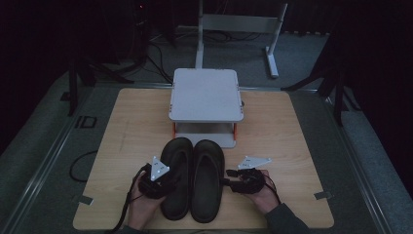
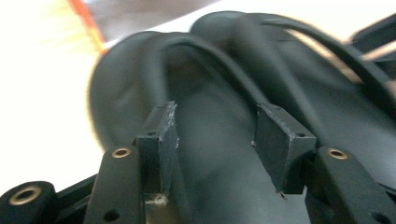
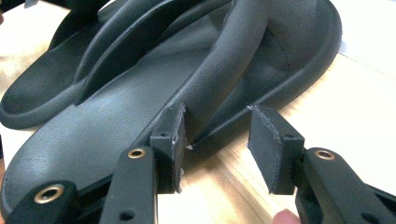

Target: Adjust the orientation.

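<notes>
Sandals — left black sandal (image 1: 176, 176) and right black sandal (image 1: 208, 179) side by side on wooden tabletop (image 1: 287, 141), near front edge. Left gripper (image 2: 215, 140) open over left footbed; right gripper (image 3: 217, 140) open, straddling right sandal's outer rim. White riser stand (image 1: 206, 95) close behind toes — bare wood either side.

forearms (image 1: 285, 219) cut off, sandals (image 2: 224, 93) blurred

No legible text, label, brand or number anywhere on any surface.
</notes>
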{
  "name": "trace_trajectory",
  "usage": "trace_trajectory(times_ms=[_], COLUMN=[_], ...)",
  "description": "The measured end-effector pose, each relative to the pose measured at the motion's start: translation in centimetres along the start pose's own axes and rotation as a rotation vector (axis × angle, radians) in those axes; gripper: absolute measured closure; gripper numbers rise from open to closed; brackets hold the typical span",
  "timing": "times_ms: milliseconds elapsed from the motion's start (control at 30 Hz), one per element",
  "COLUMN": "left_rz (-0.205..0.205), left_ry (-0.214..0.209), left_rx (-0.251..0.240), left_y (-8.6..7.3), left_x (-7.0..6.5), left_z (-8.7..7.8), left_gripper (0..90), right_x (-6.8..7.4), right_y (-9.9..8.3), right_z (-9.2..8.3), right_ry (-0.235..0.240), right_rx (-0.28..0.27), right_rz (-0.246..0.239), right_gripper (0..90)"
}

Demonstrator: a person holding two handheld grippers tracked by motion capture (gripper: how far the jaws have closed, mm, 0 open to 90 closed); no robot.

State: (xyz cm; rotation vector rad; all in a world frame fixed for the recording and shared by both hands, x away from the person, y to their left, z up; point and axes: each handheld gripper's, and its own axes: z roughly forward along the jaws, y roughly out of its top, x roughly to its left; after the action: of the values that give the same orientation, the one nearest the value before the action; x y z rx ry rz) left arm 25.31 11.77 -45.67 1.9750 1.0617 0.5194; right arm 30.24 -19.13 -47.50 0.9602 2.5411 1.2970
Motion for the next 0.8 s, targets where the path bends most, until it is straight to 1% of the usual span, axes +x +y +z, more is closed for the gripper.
trace_trajectory(times_ms=[33,67,100,133,167,200,233,267,300,400,433,467,500,533,600,667,733,767,800], left_rz=[0.002,0.007,0.018,0.028,0.039,0.046,0.046,0.049,0.053,0.083,0.097,0.097,0.081,0.061,0.062,0.065,0.068,0.068,0.073], left_ry=[-0.011,-0.022,-0.024,-0.027,-0.029,-0.021,-0.020,-0.027,-0.023,0.039,0.068,0.073,0.067,0.059,0.055,0.060,0.063,0.052,0.050], left_rx=[0.003,0.002,0.000,0.004,0.014,0.026,0.041,0.054,0.058,0.082,0.097,0.105,0.104,0.104,0.102,0.103,0.108,0.109,0.110], left_y=[-0.1,-0.3,-0.4,-0.5,-0.5,-0.5,-0.5,-0.5,-0.5,-0.2,-0.2,-0.2,-0.3,-0.3,-0.5,-0.6,-0.7,-0.8,-0.9], left_x=[-0.5,-1.1,-1.7,-2.2,-2.7,-3.2,-3.6,-3.9,-4.3,-5.1,-5.2,-5.2,-5.1,-4.9,-4.9,-5.0,-5.0,-4.9,-4.8], left_z=[0.0,0.2,0.4,0.7,1.1,1.6,2.1,2.5,2.8,3.6,3.8,3.9,3.8,3.6,3.4,3.2,3.0,2.9,2.8], left_gripper=[46.0,41.7,41.7,38.6,36.3,33.8,30.7,29.0,29.0,29.0,30.4,35.5,37.6,42.2,45.5,49.7,55.6,56.4,58.0], right_x=[0.0,-0.1,-0.1,-0.1,-0.1,-0.1,0.0,0.0,0.0,-0.1,-0.1,-0.1,-0.1,-0.1,-0.1,-0.1,-0.1,-0.1,-0.1], right_y=[0.0,0.0,0.0,0.0,0.0,0.0,0.0,-0.1,-0.1,-0.1,-0.1,-0.1,-0.1,-0.1,-0.1,-0.1,0.0,0.0,0.0], right_z=[0.0,0.0,0.0,0.0,0.0,0.0,0.0,0.0,0.0,0.0,0.0,0.0,0.0,-0.1,-0.1,-0.1,-0.2,-0.3,-0.5], right_ry=[0.001,0.001,0.001,0.001,0.000,-0.001,-0.003,-0.006,-0.006,-0.008,-0.009,-0.009,-0.010,-0.011,-0.011,-0.012,-0.014,-0.014,-0.018], right_rx=[0.001,0.000,0.000,-0.001,-0.002,-0.002,-0.003,-0.005,-0.005,-0.006,-0.007,-0.007,-0.007,-0.007,-0.009,-0.013,-0.020,-0.025,-0.032], right_rz=[0.000,0.002,0.002,0.002,0.002,0.002,0.002,0.001,0.001,0.001,0.000,-0.001,-0.002,-0.002,-0.001,-0.004,-0.005,-0.006,-0.005], right_gripper=[55.1,54.9,54.9,54.7,54.3,53.8,53.3,52.6,52.6,51.5,51.3,51.1,50.7,50.6,50.3,49.8,49.7,49.7,49.7])
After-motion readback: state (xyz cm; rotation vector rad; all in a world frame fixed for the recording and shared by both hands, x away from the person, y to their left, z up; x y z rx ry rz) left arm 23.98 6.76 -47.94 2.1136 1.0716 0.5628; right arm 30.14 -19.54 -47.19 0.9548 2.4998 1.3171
